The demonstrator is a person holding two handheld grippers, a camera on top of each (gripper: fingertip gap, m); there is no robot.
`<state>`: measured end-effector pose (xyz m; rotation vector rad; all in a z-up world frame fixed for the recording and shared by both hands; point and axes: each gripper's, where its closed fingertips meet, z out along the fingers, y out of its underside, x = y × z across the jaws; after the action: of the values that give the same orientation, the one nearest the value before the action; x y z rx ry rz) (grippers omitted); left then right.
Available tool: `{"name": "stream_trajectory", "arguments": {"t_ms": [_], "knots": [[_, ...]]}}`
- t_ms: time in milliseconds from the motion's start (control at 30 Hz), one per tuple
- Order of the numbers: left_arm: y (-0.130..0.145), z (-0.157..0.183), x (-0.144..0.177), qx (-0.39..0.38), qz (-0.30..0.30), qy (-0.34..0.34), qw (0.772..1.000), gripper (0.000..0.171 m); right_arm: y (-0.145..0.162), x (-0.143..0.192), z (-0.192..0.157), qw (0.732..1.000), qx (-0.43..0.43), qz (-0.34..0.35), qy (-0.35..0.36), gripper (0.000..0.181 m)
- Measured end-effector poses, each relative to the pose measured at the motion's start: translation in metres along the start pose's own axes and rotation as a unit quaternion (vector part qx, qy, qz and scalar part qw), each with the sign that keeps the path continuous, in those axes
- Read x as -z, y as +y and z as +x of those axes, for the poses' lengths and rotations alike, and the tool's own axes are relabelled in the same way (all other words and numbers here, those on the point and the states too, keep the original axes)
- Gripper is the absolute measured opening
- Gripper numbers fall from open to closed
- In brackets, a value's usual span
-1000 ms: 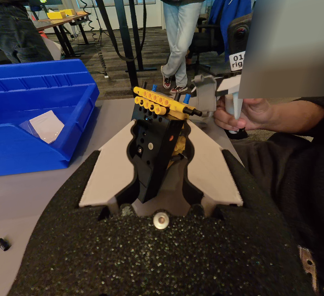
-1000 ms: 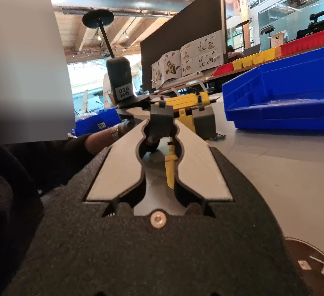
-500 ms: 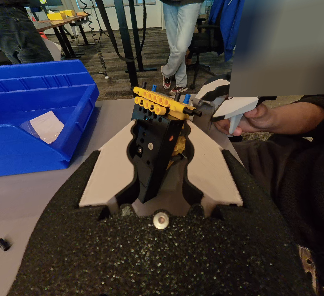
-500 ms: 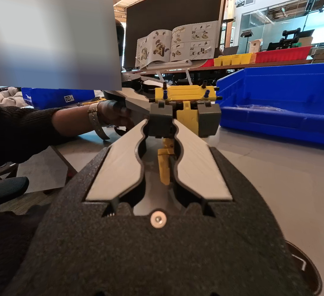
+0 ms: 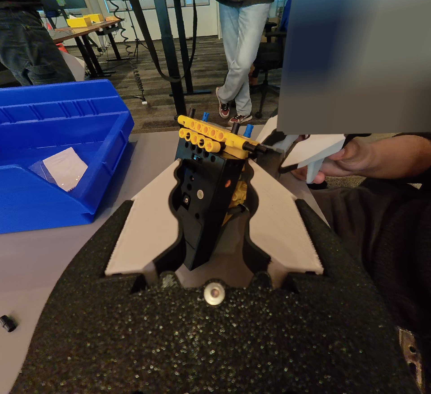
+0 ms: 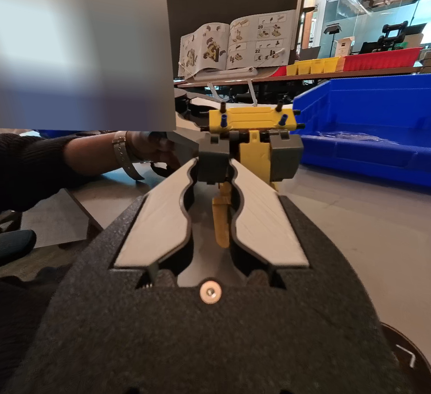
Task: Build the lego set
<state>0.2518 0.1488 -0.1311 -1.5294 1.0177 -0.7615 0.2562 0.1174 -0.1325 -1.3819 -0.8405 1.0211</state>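
Model [image 5: 210, 182] of black, yellow and grey bricks stands part-built over the worktop [image 5: 58, 250], clamped by left hand-held gripper [image 5: 211, 198]; right hand-held gripper [image 6: 213, 174] clamps its grey block [image 6: 213, 163].

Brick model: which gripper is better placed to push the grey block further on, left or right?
Right, probably: the right gripper grips the grey block on the brick model, while the left gripper is shut on its black body.
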Motion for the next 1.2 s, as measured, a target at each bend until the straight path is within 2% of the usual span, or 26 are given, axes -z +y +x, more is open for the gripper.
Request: {"name": "stream_trajectory", "arguments": {"t_ms": [767,1200], "knots": [[0.0,0.0008,0.0001,-0.005,0.0,-0.001,1.0,0.051,-0.0068,0.0053,0.0001,0.999,0.025,0.033,0.025,0.024],[-0.0015,0.0043,0.0014,-0.012,0.006,0.008,1.0,0.055,-0.0023,0.0013,0.0053,0.999,0.008,0.012,0.035,0.024]]}}
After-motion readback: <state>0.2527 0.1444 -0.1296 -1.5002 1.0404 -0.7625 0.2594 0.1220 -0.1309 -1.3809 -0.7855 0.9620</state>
